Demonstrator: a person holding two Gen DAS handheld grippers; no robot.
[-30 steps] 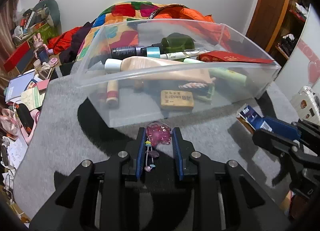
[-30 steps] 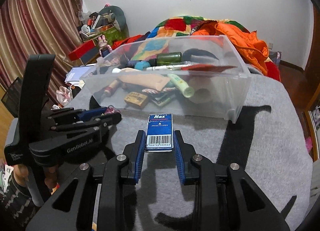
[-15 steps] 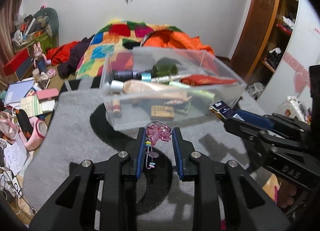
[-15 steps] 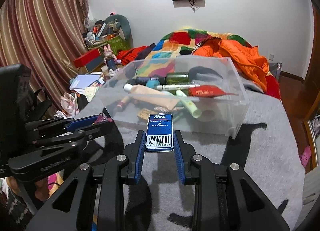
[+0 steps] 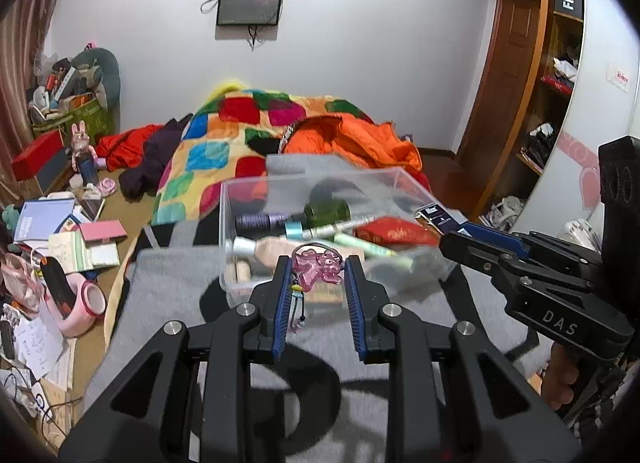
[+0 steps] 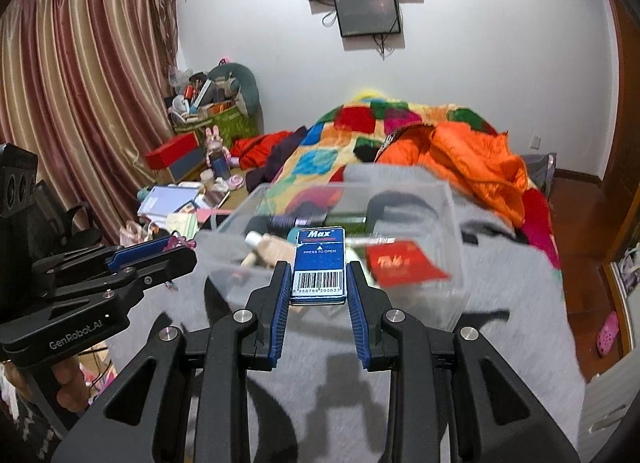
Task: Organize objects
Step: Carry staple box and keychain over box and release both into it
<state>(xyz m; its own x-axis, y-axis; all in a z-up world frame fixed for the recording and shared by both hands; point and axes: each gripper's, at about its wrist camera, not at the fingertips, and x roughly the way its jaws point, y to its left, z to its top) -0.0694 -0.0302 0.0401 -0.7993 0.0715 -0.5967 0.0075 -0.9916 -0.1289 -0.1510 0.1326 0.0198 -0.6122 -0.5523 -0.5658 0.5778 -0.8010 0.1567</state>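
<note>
Keychain charm (image 5: 316, 269), light and dangly, pinched in your left gripper (image 5: 316, 275); right gripper (image 6: 318, 283) clamps stiff staple box (image 6: 319, 263) by its sides.

Both grippers are angled down a bit, side by side. Left gripper (image 5: 316, 263) has its jaws clamped on a pink charm (image 5: 317, 267), and right gripper (image 6: 319, 269) is pinching a small blue box (image 6: 319, 269). A bare hand (image 5: 562, 379) grips the right handle.

You are gripping black grippers (image 5: 316, 283) with ribbed blue pads (image 5: 281, 299) and silver screws. One is showing "DAS", the other (image 6: 316, 283) "GenRobot.AI".
</note>
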